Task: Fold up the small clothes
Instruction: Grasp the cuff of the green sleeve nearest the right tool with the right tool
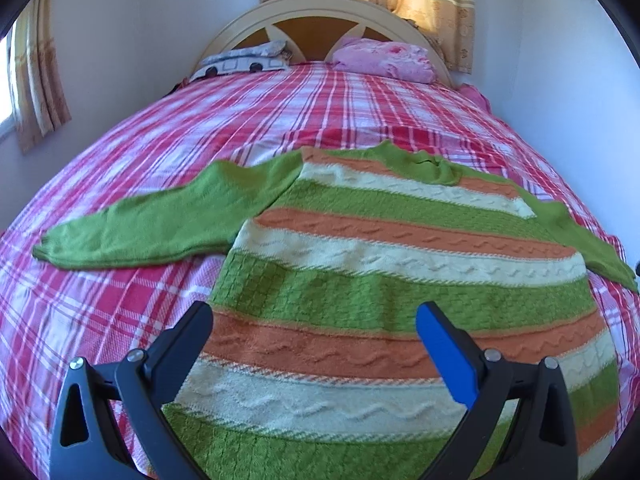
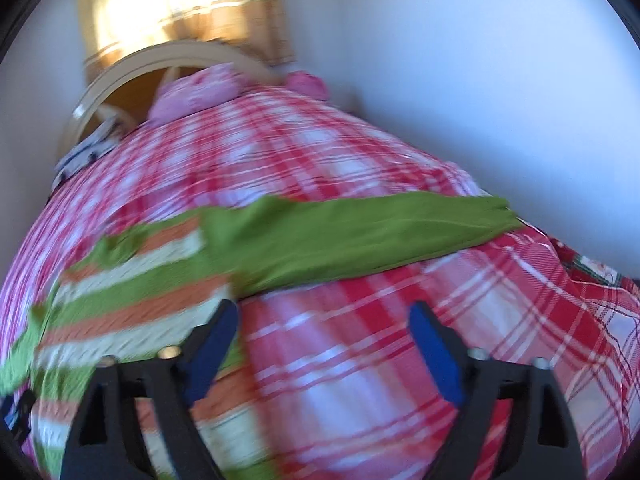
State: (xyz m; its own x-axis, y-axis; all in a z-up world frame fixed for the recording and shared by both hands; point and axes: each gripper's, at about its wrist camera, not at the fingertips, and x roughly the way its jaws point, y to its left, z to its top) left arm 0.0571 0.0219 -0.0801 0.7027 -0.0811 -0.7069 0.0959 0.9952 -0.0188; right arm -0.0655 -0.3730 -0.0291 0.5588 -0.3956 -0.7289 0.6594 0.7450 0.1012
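Note:
A small knitted sweater (image 1: 400, 272) with green, orange and cream stripes lies flat on the red plaid bedspread (image 1: 240, 120), neck toward the headboard. Its left green sleeve (image 1: 160, 220) stretches out to the left. My left gripper (image 1: 314, 320) is open and empty, hovering over the sweater's lower body. In the right wrist view, which is blurred, the sweater body (image 2: 132, 280) is at the left and its right green sleeve (image 2: 360, 232) stretches to the right. My right gripper (image 2: 322, 320) is open and empty above the bedspread (image 2: 360, 360), just below that sleeve.
A cream headboard (image 1: 320, 8) stands at the far end with a pink pillow (image 1: 384, 60) and a grey patterned pillow (image 1: 240, 62). A white wall (image 1: 560, 80) runs along the bed's right side. Curtains (image 1: 36, 80) hang at the left and behind the headboard.

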